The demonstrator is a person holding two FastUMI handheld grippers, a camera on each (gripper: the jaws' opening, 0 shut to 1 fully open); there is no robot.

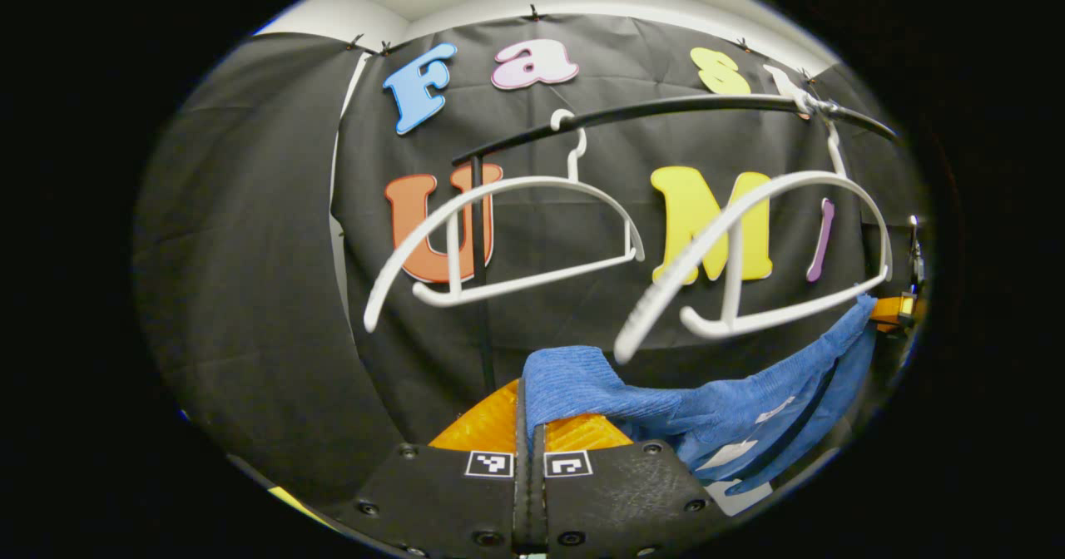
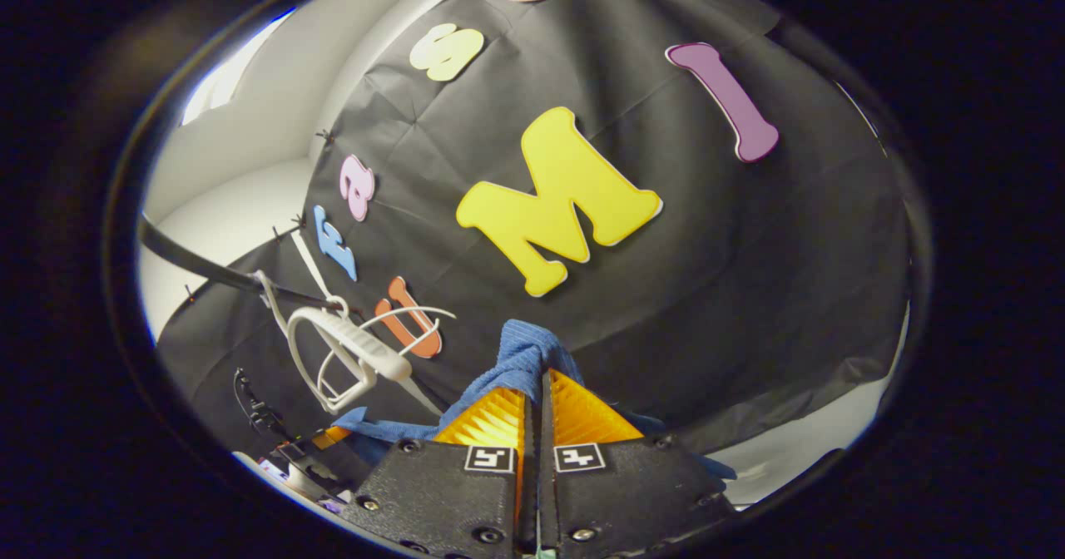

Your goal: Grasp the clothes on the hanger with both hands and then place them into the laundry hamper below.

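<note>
The left gripper (image 1: 530,413) has its jaws pressed close together on one end of a blue knitted cloth garment (image 1: 715,409), which bunches up over the fingertips. From there the garment stretches off to the side in a sagging band to the right gripper (image 1: 892,309), far off. Above the left jaws hang two bare white plastic hangers (image 1: 507,239) on a thin black metal rail (image 1: 666,110) (the garment is off them).

The right gripper (image 2: 539,388) is also closed tight, with a blue fold poking up between its jaws. The left gripper (image 2: 329,436) seems to sit low to one side, but it is small and dim.
</note>
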